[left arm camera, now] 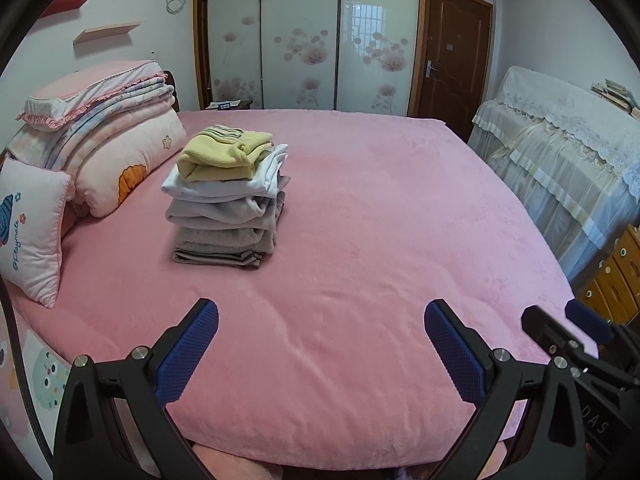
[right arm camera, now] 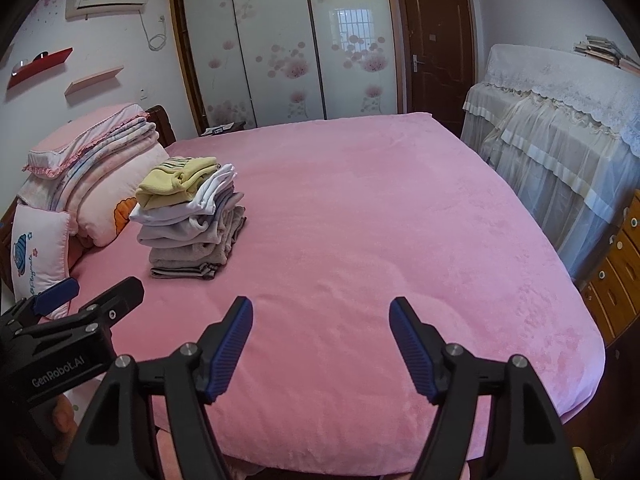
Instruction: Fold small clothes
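Observation:
A stack of folded small clothes (left arm camera: pixel 228 204) sits on the pink bed (left arm camera: pixel 360 240), left of centre, with a yellow garment (left arm camera: pixel 224 156) on top, then white, grey and beige pieces. It also shows in the right wrist view (right arm camera: pixel 188 220). My left gripper (left arm camera: pixel 320 320) is open and empty above the bed's near edge. My right gripper (right arm camera: pixel 320 316) is open and empty, also over the near edge. The right gripper shows at the left wrist view's right edge (left arm camera: pixel 568 320); the left gripper shows at the right wrist view's left (right arm camera: pixel 92 292).
Folded quilts and pillows (left arm camera: pixel 104 136) are piled at the bed's left, with a small white cushion (left arm camera: pixel 32 232) in front. A lace-covered piece of furniture (left arm camera: pixel 560 160) and wooden drawers (left arm camera: pixel 616 280) stand to the right. Wardrobe doors (left arm camera: pixel 300 36) are behind.

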{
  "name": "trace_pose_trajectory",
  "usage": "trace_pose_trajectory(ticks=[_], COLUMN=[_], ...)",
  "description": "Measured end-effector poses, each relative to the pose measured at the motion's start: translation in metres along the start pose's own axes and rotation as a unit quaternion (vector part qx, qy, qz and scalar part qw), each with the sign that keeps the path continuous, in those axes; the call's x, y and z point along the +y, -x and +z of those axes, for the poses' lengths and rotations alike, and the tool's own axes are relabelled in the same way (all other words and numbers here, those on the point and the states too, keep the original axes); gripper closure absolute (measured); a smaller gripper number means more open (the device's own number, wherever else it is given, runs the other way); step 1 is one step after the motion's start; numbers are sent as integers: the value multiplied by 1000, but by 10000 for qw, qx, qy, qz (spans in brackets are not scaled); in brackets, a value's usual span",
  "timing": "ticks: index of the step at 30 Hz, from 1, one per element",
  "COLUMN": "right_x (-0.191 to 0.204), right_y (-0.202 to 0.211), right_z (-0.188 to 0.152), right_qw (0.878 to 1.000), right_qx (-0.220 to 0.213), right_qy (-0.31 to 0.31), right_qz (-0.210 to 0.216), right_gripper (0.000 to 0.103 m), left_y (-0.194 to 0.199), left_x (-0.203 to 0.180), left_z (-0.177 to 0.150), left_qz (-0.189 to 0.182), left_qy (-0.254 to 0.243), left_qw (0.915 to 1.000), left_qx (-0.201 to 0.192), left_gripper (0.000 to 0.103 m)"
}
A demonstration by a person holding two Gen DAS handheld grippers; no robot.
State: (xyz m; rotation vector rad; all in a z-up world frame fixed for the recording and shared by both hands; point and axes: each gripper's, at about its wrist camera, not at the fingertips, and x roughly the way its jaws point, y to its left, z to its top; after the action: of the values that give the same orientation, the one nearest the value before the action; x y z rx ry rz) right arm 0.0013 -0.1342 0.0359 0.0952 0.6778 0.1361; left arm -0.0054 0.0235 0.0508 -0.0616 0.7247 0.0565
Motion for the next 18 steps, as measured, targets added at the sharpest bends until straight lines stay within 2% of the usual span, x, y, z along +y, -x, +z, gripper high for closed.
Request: trace_pose_trajectory(ticks=[4, 13, 18], right_x=[-3, -13, -13], right_y=[1, -11, -10], right_z=[-2, -3, -3], right_qw=[10000, 9996, 9997], right_qx=[-6, 131, 51], right_qy=[-74, -223, -166], right_qz=[6, -81, -197], right_gripper=[31, 30, 30], left_y=[-1, -15, -15], left_x=[-6, -16, -20], left_z=[0, 1, 1], left_qz=[-98, -4, 45], left_qy=[6, -19, -56], left_qw=[9999, 9998, 9999], left_qx=[31, 182, 142], left_gripper=[1, 1, 1])
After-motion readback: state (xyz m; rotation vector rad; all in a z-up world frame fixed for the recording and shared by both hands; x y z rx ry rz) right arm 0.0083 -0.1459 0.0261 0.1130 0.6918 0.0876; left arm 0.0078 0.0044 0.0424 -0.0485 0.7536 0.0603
